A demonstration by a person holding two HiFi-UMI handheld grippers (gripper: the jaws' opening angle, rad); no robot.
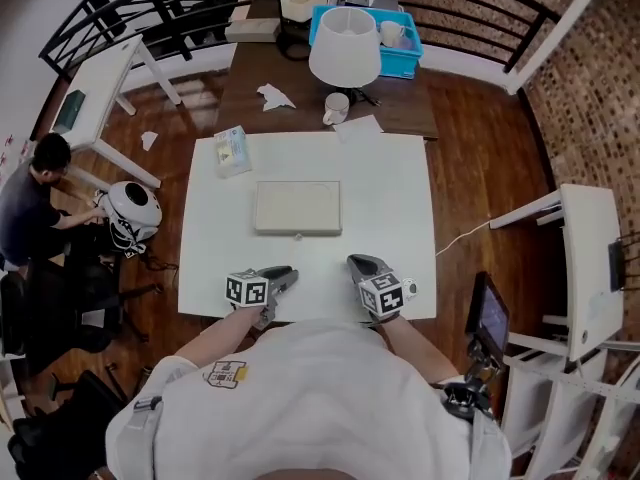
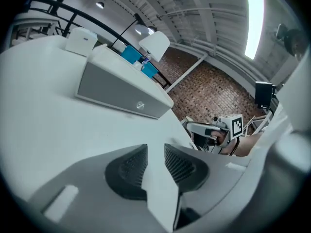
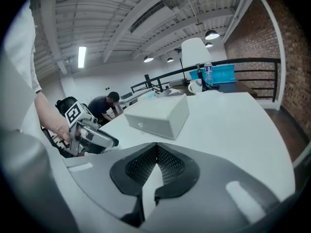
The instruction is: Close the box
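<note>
Head view: left claw [image 1: 284,274] and right claw [image 1: 357,263] lie low at the desk's [image 1: 390,218] near edge, tips angled inward. Left jaws apart, empty; right jaws together, empty. Box [image 1: 298,208], lid down, mid-desk, well apart from both; open surface around it.

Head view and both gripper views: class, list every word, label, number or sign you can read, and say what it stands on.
No text here is readable.
box: small emblem on its front wall, too small to read.
packet: print blurred.
left gripper and right gripper: square black-and-white markers on their cubes, no letters.
</note>
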